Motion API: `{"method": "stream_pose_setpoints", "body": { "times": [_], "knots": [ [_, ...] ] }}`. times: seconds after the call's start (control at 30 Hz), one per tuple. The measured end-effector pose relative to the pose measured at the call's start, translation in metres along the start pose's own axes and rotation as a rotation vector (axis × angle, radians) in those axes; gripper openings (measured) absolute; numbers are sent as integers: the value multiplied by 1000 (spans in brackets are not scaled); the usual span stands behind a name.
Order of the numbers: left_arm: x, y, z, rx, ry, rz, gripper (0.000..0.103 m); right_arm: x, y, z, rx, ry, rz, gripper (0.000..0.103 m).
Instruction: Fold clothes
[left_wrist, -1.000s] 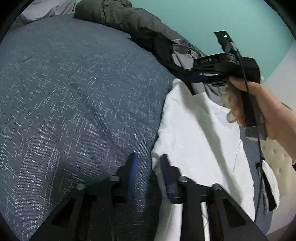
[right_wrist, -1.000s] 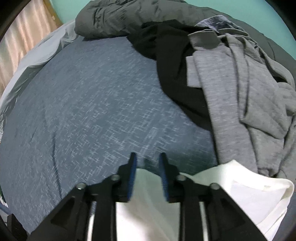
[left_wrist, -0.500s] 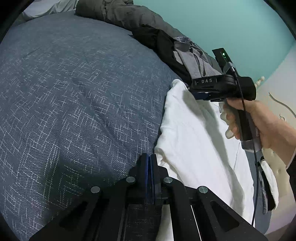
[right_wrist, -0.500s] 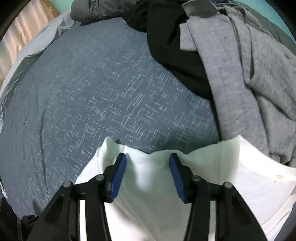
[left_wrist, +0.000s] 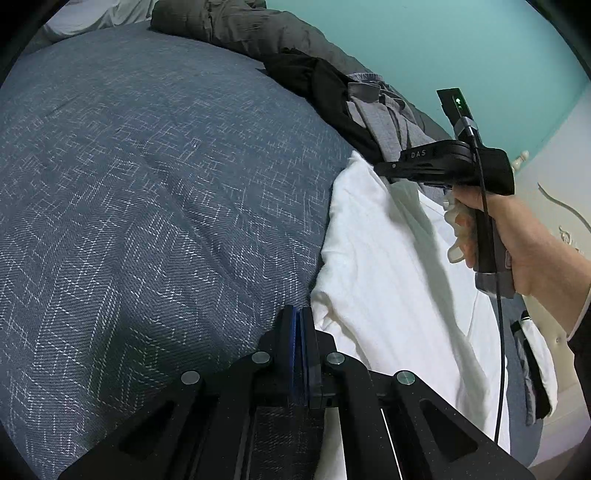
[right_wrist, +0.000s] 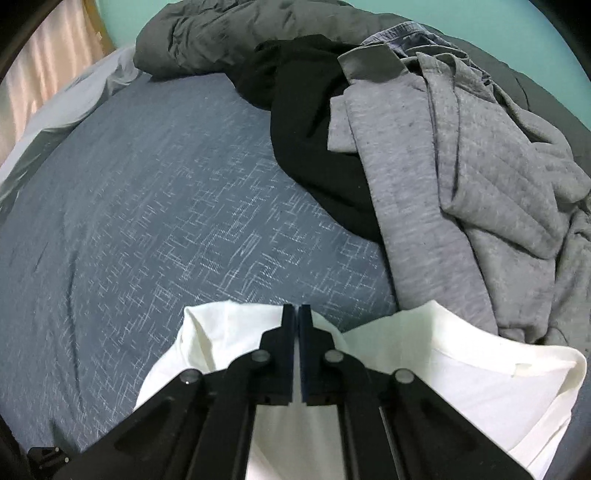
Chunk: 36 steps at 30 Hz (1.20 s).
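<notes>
A white shirt (left_wrist: 388, 280) lies along the right side of a blue patterned bedcover (left_wrist: 147, 184). My left gripper (left_wrist: 298, 321) is shut on the shirt's near left edge, and white cloth runs under its right finger. A hand (left_wrist: 532, 251) holds my right gripper (left_wrist: 379, 168) at the shirt's far corner. In the right wrist view the right gripper (right_wrist: 297, 317) has its jaws closing to a pinch on the white shirt (right_wrist: 424, 376), whose edge bunches up on both sides of the pads. The collar with its tag shows at the right.
Beyond the shirt is a heap of loose clothes: a grey garment (right_wrist: 461, 155), a black one (right_wrist: 314, 129) and a dark olive one (right_wrist: 207, 40). A pale pillow (right_wrist: 74, 99) lies far left. A teal wall (left_wrist: 424, 44) backs the bed, and cream furniture (left_wrist: 554, 206) stands at the right.
My left jaws closed at the shirt's near edge and stayed there. My right gripper came down over the far edge and its jaws closed on the cloth, which puckered around them.
</notes>
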<state>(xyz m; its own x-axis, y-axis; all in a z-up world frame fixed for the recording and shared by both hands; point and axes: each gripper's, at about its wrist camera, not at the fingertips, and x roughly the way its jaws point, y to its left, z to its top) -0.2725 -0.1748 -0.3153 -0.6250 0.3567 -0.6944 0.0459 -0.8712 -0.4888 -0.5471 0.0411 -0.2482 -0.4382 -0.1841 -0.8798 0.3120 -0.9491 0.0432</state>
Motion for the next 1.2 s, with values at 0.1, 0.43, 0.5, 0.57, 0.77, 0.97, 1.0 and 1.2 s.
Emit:
{"method": "stream_pose_setpoints", "body": {
  "times": [0.1, 0.43, 0.5, 0.57, 0.77, 0.97, 1.0, 1.2],
  "knots": [
    [-1, 1, -1, 0, 1, -1, 2, 6, -1, 0, 7, 22, 10, 2],
    [-13, 5, 4, -20, -41, -9, 2, -24, -24, 2, 48, -67, 52, 11],
    [-19, 6, 7, -29, -68, -14, 3, -21, -19, -3, 19, -47, 69, 11],
    [-19, 6, 7, -27, -70, -22, 8, -13, -15, -8, -2, -19, 71, 11],
    [-4, 6, 9, -43, -26, -79, 29, 5, -20, -17, 56, 28, 29, 11],
    [3, 8, 7, -34, -1, -98, 14, -31, -32, -40, 76, -49, 53, 11],
    [5, 10, 7, -43, 9, -113, 5, -35, -35, -45, 76, -52, 53, 11],
    [-12, 13, 9, -49, -12, -111, 3, -64, -61, -84, 99, -55, 37, 11]
  ]
}}
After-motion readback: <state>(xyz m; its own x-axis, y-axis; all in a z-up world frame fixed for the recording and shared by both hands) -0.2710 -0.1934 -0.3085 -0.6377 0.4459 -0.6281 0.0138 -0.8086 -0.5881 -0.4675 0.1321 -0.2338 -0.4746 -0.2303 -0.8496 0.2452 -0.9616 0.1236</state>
